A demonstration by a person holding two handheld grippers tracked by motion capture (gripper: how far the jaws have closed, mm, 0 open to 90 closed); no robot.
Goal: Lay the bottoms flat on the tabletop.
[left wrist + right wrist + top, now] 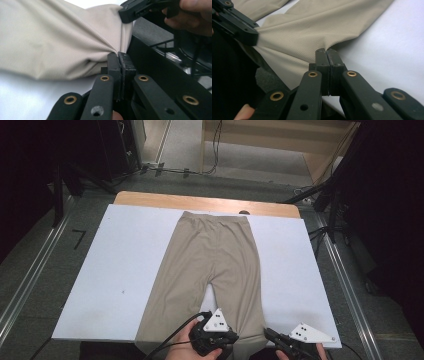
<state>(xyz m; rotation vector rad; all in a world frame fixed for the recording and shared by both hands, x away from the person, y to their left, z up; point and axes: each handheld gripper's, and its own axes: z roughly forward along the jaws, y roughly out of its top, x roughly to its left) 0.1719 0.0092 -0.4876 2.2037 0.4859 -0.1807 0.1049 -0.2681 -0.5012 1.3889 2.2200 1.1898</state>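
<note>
Along the worktop's [125, 250] near edge, both tongs are clamped on one leg hem of the beige trousers [212, 260]: left tongs [119, 56] and right tongs [326, 53] at opposite corners. Soft, light knit will likely sag between grips; hem corners suit holding.

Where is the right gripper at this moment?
In the high view the right gripper is at the table's near edge, right of the left gripper, shut on the hem of the right leg of the beige trousers.
</note>
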